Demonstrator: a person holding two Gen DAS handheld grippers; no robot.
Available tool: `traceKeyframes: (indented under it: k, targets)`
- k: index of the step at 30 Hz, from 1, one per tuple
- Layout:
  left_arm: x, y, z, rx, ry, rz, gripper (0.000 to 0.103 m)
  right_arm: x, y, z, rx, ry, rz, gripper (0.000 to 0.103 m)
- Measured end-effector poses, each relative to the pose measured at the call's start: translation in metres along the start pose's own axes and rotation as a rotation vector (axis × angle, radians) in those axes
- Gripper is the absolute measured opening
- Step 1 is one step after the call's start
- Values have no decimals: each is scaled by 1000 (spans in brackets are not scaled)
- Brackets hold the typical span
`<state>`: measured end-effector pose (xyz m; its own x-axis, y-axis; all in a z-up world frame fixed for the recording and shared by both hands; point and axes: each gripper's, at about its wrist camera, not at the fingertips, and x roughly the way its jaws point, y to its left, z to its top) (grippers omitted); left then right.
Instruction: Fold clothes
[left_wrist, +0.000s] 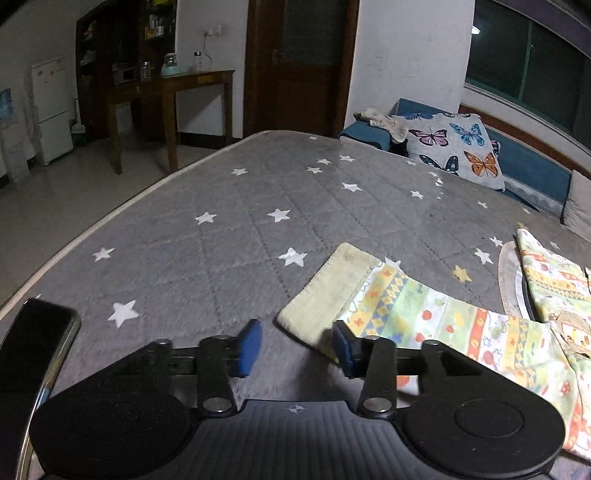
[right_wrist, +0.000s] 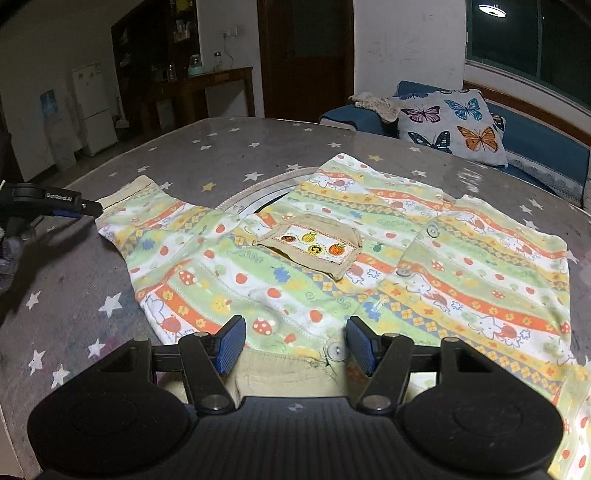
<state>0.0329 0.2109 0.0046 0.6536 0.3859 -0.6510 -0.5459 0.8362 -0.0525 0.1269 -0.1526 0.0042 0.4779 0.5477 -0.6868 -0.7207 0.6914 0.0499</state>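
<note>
My right claw (right_wrist: 295, 345) hangs with its blue pads apart over the near hem of the child's printed shirt (right_wrist: 332, 266), the beige waistband (right_wrist: 284, 373) directly below the gap. My left claw (left_wrist: 297, 347) is also spread, its right pad (left_wrist: 341, 345) touching or just over the beige cuff (left_wrist: 328, 291) of the left sleeve (left_wrist: 424, 317); nothing is clamped in either.

Procedure, as I judge it, for the step in hand, the sleeve fold:
1. Lower the left claw until one pad slides under the cuff edge; pinch both cloth layers, not the quilted cover.
2. Lift only enough to free the sleeve, then carry it inward across the chest so its crease runs parallel to the side seam.
3. Hold the hem flat with the right claw to prevent the body dragging.

Condition of the garment: it lies front-up and spread flat on the grey star-print mattress (left_wrist: 221, 229), neckline (right_wrist: 258, 188) away from me. Striped green, orange and yellow print; snap buttons (right_wrist: 334, 349) down the front; a beige fruit-appliqué pocket (right_wrist: 314, 247) on the chest. The right side appears folded over already, though distortion at that edge makes this uncertain.

Beyond the mattress, a butterfly cushion (right_wrist: 454, 125) rests on a blue sofa (right_wrist: 546, 151).
</note>
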Motion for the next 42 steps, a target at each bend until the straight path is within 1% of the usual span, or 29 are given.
traceKeyframes:
  k: [1, 3, 5, 8, 13, 17, 19, 21, 25, 28, 30, 32, 33, 35, 37, 38, 39, 42]
  targets:
    - [2, 2, 1, -3, 1, 2, 38, 0, 0, 0, -2, 2, -1, 62]
    - [4, 2, 4, 9, -12, 6, 17, -1, 1, 2, -8, 5, -4, 62]
    - [4, -3, 9, 34, -38, 10, 8, -3, 2, 4, -18, 4, -7, 63]
    - [4, -9, 16, 72, -76, 15, 5, -5, 5, 3, -31, 6, -5, 65]
    - [3, -19, 27, 133, -138, 24, 4, -4, 10, 0, -67, 8, -13, 66]
    - [-9, -19, 28, 105, -153, -4, 4, -4, 10, 3, -47, -6, 4, 66]
    - [-27, -22, 33, 98, -188, -43, 4, 1, 14, 1, -58, 7, 4, 66]
    - [-45, -32, 43, 112, -234, -84, 4, 0, 14, 1, -62, 1, 11, 66]
    - [-87, -62, 54, 166, -341, -188, 3, -10, 7, 4, -29, -31, 15, 66]
    - [-110, -94, 57, 216, -391, -283, 3, -26, -3, 2, 13, -65, 5, 66]
    - [-121, -117, 56, 259, -410, -346, 3, -36, -12, 0, 45, -84, -9, 66]
    - [-125, -134, 54, 275, -413, -380, 3, -47, -21, -4, 73, -99, -25, 66]
    - [-123, -138, 53, 278, -404, -378, 7, -52, -24, -6, 80, -104, -30, 66]
    - [-112, -133, 49, 260, -367, -332, 8, -62, -30, -12, 89, -114, -39, 66]
    - [-101, -127, 45, 241, -331, -285, 16, -67, -33, -16, 92, -119, -41, 67]
    - [-96, -124, 43, 232, -313, -259, 25, -68, -35, -17, 95, -121, -40, 67]
    - [-89, -118, 38, 225, -297, -217, 30, -69, -36, -19, 99, -121, -39, 67]
    - [-65, -93, 24, 191, -228, -96, 33, -65, -38, -20, 104, -114, -28, 67]
